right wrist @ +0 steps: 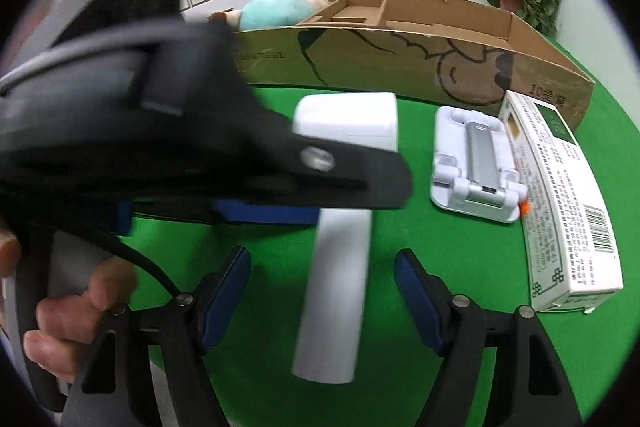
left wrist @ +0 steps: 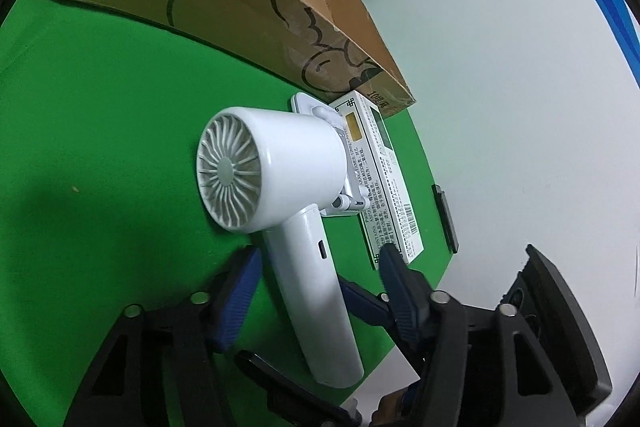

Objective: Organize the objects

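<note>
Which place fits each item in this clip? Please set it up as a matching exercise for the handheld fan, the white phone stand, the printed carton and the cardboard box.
Things:
1. handheld fan
2. white phone stand
3. printed carton
4. cardboard box

Places:
A. along the back of the green mat, open at the top
B. lying between the fan and the carton
C. handle lying between the open fingers of both grippers
D. at the mat's right edge, one end near the box corner

Pairs: 1-C, 2-B, 3-D, 4-A
</note>
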`<state>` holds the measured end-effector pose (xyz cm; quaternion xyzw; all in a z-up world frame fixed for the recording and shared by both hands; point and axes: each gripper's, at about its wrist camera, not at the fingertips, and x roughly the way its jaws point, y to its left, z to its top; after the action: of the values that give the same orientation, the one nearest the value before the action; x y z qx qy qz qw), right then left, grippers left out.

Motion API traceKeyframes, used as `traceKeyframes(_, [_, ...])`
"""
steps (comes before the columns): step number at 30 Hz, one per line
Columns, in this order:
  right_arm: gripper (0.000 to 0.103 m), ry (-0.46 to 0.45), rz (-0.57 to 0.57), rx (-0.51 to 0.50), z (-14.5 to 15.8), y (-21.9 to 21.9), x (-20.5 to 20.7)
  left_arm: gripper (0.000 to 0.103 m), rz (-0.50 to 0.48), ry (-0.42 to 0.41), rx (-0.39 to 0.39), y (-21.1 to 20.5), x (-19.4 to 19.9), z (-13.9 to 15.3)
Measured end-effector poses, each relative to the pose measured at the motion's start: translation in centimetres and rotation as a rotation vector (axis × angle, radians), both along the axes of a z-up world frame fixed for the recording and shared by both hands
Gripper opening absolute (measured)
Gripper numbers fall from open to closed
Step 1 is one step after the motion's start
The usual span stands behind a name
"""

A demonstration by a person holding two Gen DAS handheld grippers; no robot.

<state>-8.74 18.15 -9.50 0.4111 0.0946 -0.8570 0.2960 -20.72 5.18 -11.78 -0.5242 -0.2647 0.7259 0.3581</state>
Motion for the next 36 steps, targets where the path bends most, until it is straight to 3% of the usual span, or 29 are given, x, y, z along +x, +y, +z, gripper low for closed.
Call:
traceKeyframes(5, [0.057, 0.029, -0.023, 0.038, -0.2, -0.5, -0.1, 0.041, -0.001, -0.007, -0.011, 0.5, -0.5, -0.5])
traceKeyframes(6, [0.053, 0.039, -0.037, 0.048, -0.2, -0.6, -0.1, 0.034, -0.001, -0.014, -0.011, 0.5, -0.7, -0.7])
traceKeyframes(12, [0.040, 0.072, -0.083, 0.085, -0.3, -0.9, 0.0, 0.033, 0.007, -0.012, -0.014, 0.6, -0.9, -1.0])
traceKeyframes(16, [0.027, 0.080, -0.098, 0.098, -0.1, -1.0, -0.2, 0.032, 0.010, -0.003, -0.029, 0.5, -0.8, -1.0])
traceKeyframes(28, [0.026, 0.076, -0.146, 0.057, 0.1, -0.4, -0.3, 0.031, -0.019, 0.019, -0.064, 1.6, 0.4, 0.1])
traceKeyframes(30, [0.026, 0.083, -0.150, 0.049, 0.3, -0.2, -0.2, 0.031, -0.019, 0.028, -0.063, 0.5, 2.1, 1.1])
traceKeyframes(36, [0.025, 0.123, -0.169, 0.014, 1.5, 0.3, 1.1, 0.031, -0.008, 0.072, -0.069, 0.7, 2.4, 3.1])
